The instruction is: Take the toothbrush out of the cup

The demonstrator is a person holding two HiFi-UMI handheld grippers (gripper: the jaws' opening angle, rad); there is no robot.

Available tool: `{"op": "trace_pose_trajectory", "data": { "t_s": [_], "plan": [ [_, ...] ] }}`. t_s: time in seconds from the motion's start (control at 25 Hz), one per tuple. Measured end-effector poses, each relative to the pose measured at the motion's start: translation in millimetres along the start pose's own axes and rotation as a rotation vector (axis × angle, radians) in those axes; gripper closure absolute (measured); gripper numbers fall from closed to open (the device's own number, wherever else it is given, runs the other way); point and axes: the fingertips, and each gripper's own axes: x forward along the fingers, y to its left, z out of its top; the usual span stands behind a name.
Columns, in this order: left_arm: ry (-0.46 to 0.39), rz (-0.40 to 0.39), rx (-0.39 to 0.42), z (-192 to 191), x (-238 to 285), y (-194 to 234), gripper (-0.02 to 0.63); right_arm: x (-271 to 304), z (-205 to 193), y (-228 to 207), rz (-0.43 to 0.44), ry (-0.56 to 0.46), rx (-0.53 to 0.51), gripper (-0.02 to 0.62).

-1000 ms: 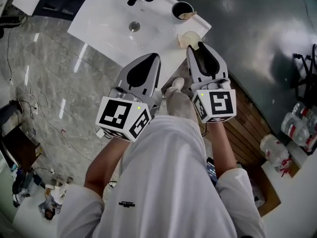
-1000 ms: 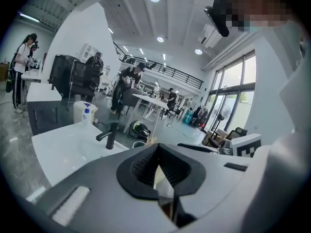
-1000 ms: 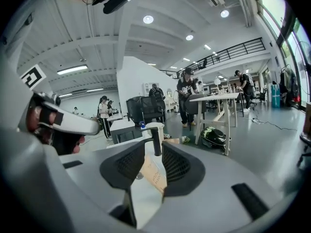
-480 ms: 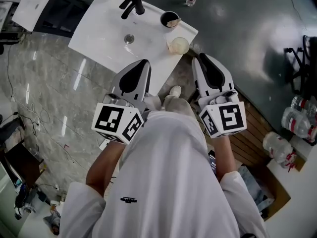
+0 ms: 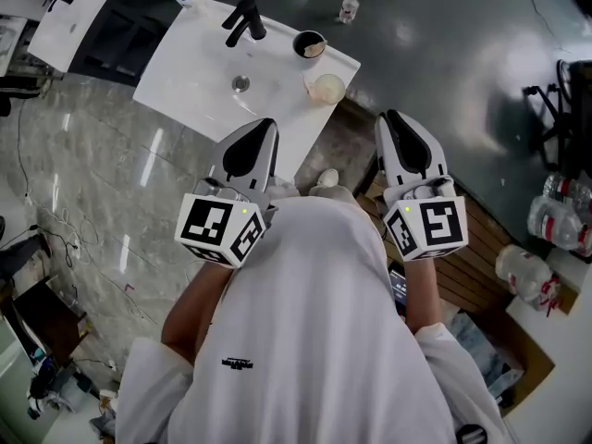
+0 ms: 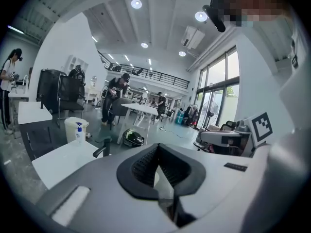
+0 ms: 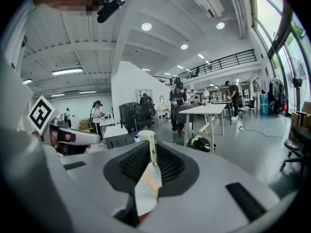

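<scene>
- Open-plan hall with ceiling spotlights, tall windows and a railed gallery; people [image 6: 116, 98] stand at a white table [image 6: 141, 109] far behind.
- Underfoot, the pale marbled floor [image 5: 83, 183] meets a dark glossy one [image 5: 462, 54]. A strip of wooden slats [image 5: 467, 239] lies by the person's right side.
- The person's white shirt [image 5: 314, 340] fills the lower middle of the head view, with one shoe [image 5: 326, 178] showing just past it.
- A white washbasin [image 5: 194, 54] stands ahead, well apart from both grippers, with a black faucet [image 5: 242, 18] at its far edge.
- The left gripper [image 5: 266, 124] is held low in front of the body, its tip over the basin's near edge. Its jaws are pressed together at the tips and grip nothing.
- The right gripper [image 5: 390, 117] is held beside it over the dark floor. Its jaws are drawn together to a hairline slit and are also empty.
- Each gripper carries a marker cube [image 5: 227, 225] nearest the person.
- A dark cup [image 5: 302, 38] stands on the basin's far right corner.
- A pale cup [image 5: 327, 88] sits just beside it, nearer the person.
- The toothbrush [image 5: 315, 50] seems to be the pale shape in the dark cup's mouth, but it is too small to be sure.
- A small bottle [image 5: 349, 7] stands on the dark floor beyond the basin.
</scene>
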Motion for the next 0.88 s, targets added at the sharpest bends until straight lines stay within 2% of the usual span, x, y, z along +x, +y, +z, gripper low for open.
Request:
{"op": "trace_pose_trajectory", "data": {
  "t_s": [0.44, 0.72, 0.88],
  "plan": [
    [-0.008, -0.031, 0.015, 3, -4, -8, 0.6, -17, 7, -1, -0.033, -0.003, -0.018, 0.578],
    [-0.021, -0.043, 0.017, 6, -3, -12, 0.601, -17, -3, 16, 0.054, 0.031, -0.056, 0.581],
    [-0.017, -0.053, 0.011, 5, 1, -15, 0.6, -17, -5, 22, 0.07, 0.037, -0.057, 0.584]
  ]
}}
